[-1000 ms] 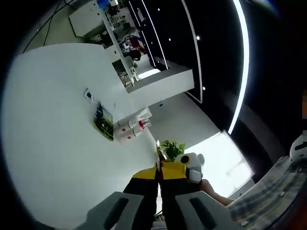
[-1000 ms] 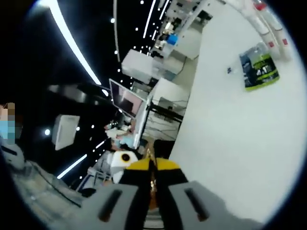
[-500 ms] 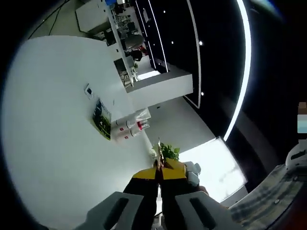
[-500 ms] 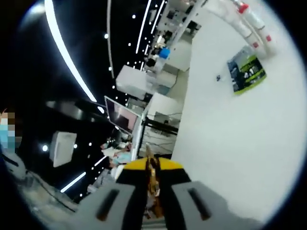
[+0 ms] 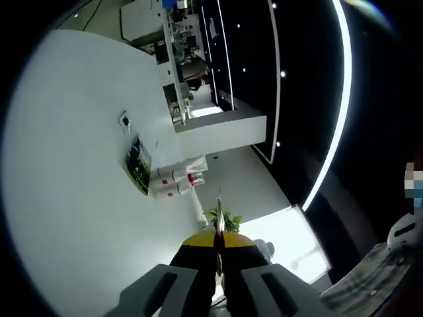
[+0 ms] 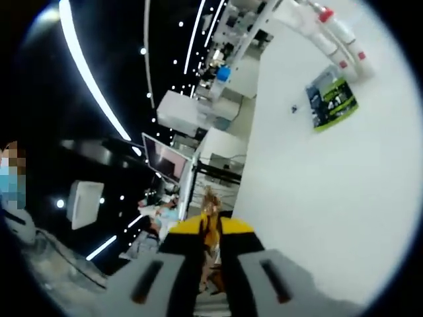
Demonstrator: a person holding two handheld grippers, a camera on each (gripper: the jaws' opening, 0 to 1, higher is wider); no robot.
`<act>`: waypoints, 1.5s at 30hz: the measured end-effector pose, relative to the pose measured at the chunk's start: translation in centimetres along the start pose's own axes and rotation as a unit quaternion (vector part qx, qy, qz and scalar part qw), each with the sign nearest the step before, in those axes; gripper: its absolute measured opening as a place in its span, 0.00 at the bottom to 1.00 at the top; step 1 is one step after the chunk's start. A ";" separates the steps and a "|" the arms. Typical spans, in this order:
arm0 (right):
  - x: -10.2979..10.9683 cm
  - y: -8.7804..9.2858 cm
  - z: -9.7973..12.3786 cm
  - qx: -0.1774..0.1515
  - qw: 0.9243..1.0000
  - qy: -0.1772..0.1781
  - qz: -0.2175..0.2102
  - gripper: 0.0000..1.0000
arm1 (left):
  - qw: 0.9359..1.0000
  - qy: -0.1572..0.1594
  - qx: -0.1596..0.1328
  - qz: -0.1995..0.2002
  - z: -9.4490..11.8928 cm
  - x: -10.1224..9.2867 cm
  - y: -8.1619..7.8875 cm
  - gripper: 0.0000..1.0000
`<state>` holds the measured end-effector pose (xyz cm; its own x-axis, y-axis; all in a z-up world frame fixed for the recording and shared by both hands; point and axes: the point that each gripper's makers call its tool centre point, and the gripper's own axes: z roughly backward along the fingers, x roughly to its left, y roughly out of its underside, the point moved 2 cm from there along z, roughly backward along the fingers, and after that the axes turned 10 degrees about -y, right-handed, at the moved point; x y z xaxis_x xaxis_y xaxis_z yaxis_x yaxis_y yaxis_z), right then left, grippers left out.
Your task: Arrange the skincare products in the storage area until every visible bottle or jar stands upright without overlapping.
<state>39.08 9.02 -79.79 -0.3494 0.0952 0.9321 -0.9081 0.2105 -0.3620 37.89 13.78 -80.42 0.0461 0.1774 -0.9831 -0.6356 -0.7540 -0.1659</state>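
Observation:
Several white bottles with red caps (image 5: 176,185) lie close together at the far edge of the white table (image 5: 73,198), beside a crinkled clear bag (image 5: 197,161). A green and black packet (image 5: 137,166) lies flat just in front of them. My left gripper (image 5: 218,242) is shut with nothing in it, held well short of the bottles. In the right gripper view the same white bottles (image 6: 334,32) and packet (image 6: 330,102) sit at the upper right. My right gripper (image 6: 210,232) is shut and holds nothing, far from them.
A small dark and white item (image 5: 124,120) lies on the table (image 6: 317,211) past the packet, seen too as a speck (image 6: 295,109). A potted plant (image 5: 226,220), desks and shelving (image 6: 198,105) stand beyond the table's edge in a dark room with ceiling light strips.
Both views have swung a little, so the cameras moved. The bottles and the packet have kept their places on the table, and both grippers have stayed shut.

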 end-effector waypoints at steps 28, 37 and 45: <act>0.2 -0.4 0.6 0.007 1.000 -0.022 -0.016 0.00 | 1.000 0.014 -0.007 0.017 -0.1 -0.7 0.5 0.01; 0.2 0.2 0.5 0.020 0.999 -0.023 -0.008 0.00 | 0.999 0.011 -0.023 0.031 0.4 -0.3 -0.2 0.01; 0.2 0.3 0.1 0.023 0.999 -0.025 -0.006 0.00 | 0.999 -0.007 -0.023 0.047 0.6 0.6 -0.3 0.04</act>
<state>38.69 9.05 -79.76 -0.3489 0.0438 0.9361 -0.9216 0.1654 -0.3513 37.65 14.52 -80.88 -0.0228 0.1120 -0.9935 -0.5999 -0.7964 -0.0760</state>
